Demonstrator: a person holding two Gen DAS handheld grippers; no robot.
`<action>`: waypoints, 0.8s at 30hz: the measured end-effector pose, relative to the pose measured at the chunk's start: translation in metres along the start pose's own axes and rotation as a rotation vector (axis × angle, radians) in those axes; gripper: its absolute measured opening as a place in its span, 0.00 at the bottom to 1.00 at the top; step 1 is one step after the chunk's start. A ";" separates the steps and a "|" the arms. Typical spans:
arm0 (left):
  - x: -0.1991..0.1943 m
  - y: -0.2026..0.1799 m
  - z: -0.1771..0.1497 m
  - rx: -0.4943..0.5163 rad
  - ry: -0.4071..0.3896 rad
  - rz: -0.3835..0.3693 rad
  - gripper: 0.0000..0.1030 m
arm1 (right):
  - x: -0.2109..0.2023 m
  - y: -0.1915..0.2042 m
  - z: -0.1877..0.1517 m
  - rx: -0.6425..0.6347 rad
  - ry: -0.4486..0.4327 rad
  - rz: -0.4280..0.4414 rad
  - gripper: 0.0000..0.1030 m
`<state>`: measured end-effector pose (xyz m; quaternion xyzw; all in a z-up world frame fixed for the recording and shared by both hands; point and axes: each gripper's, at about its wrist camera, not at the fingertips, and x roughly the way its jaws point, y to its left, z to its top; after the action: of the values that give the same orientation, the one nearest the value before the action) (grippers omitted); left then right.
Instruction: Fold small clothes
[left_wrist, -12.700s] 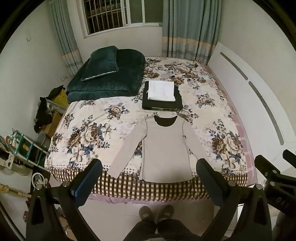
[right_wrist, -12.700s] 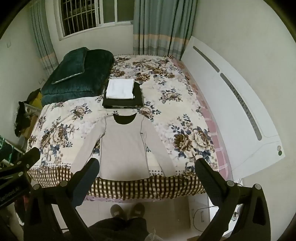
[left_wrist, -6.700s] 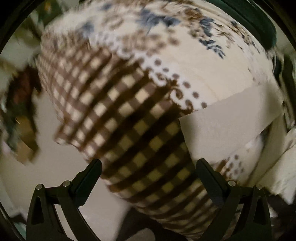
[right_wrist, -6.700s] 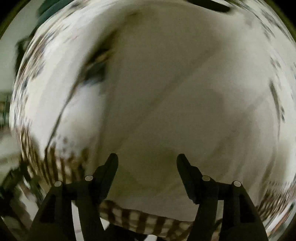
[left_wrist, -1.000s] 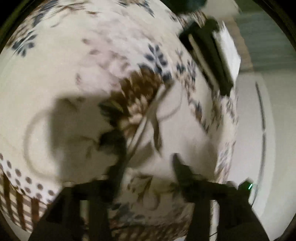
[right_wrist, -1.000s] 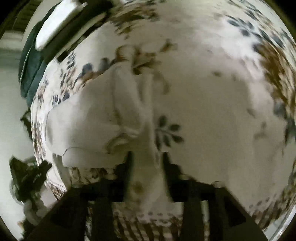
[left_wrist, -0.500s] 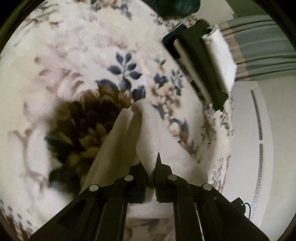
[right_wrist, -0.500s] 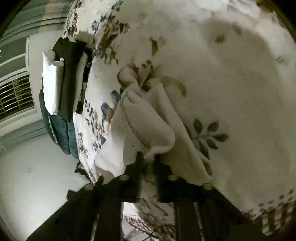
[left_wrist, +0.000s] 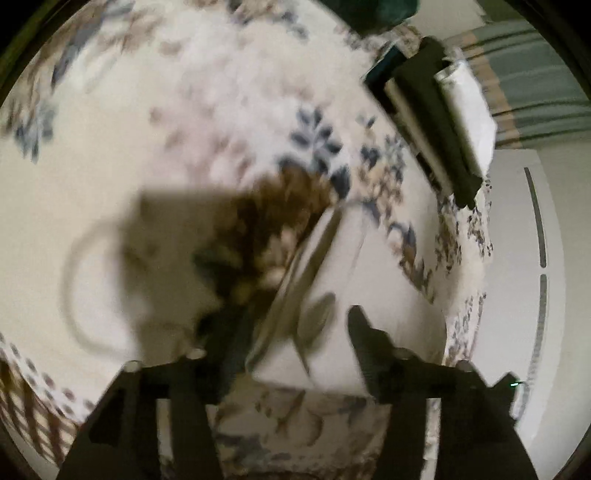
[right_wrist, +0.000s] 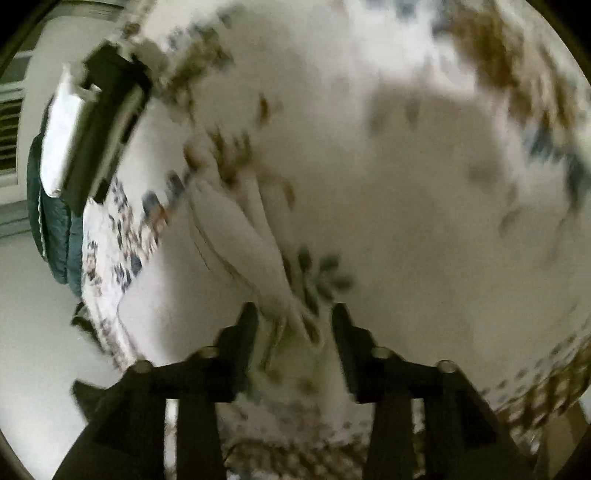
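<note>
From the left wrist I see my left gripper (left_wrist: 293, 326) with its 2 fingers spread apart, nothing pinched between them. The beige top (left_wrist: 354, 295) lies flat on the floral bedspread (left_wrist: 155, 155) just past the fingertips, its near edge running under the gap between the fingers; a narrow folded strip of it — a sleeve, as far as I can tell through the blur — slants away toward the middle of the bed. Farther along the bed, toward the far edge, sits the stack of folded clothes (left_wrist: 439, 122), dark pieces with a white one on top. The white headboard (left_wrist: 524, 258) runs along the bed's right side, and the brown checked border of the spread shows at the near left corner.

From the right wrist, my right gripper (right_wrist: 293, 321) is likewise parted, holding nothing. The top (right_wrist: 236, 229) lies bunched in a long, narrow fold that starts between the fingertips and runs away up the bedspread (right_wrist: 424, 177), resting on it. The folded stack (right_wrist: 99, 122) appears at the far left edge of the bed, with a dark teal quilt (right_wrist: 48, 221) beside it. This frame is badly smeared — I can't make out finer detail of the fabric.
</note>
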<state>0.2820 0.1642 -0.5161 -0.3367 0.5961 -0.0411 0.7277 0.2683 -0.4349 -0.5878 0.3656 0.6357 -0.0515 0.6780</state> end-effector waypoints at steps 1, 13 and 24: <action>0.001 -0.006 0.007 0.030 -0.013 0.006 0.55 | -0.005 0.008 0.006 -0.029 -0.036 0.011 0.52; 0.082 -0.050 0.066 0.153 0.011 -0.024 0.10 | 0.070 0.065 0.078 -0.070 0.068 0.104 0.22; 0.074 -0.019 0.068 0.083 0.071 -0.149 0.28 | 0.076 0.049 0.082 -0.002 0.104 0.131 0.28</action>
<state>0.3707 0.1452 -0.5639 -0.3480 0.5928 -0.1315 0.7142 0.3757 -0.4155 -0.6412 0.4078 0.6448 0.0126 0.6463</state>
